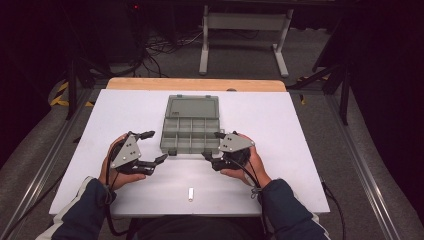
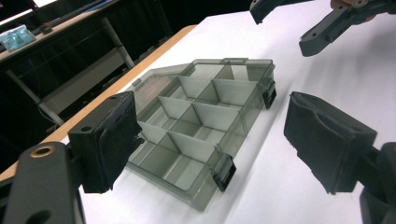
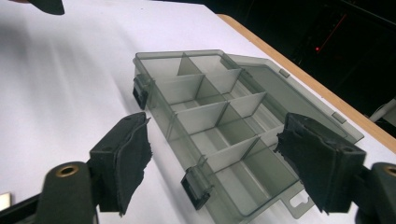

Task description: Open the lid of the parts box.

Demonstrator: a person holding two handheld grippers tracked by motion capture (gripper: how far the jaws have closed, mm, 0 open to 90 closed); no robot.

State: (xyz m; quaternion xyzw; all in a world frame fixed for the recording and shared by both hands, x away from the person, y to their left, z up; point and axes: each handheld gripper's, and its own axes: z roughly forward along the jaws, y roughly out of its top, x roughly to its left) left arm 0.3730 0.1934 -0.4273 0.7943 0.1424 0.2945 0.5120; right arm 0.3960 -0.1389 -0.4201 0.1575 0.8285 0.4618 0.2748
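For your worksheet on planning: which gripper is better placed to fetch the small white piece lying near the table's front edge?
Probably the right gripper: its open jaws sit slightly nearer the small white piece than the left gripper.

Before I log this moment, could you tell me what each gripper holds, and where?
Nothing: the left gripper and right gripper are open beside the organizer box, clear of it.

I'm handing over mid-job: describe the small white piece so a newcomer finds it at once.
Start at the white table; the open grey box lies at its middle. Come straight toward the person, past the left gripper and right gripper. Near the front edge lies the white piece, alone, far smaller than the box and not compartmented.
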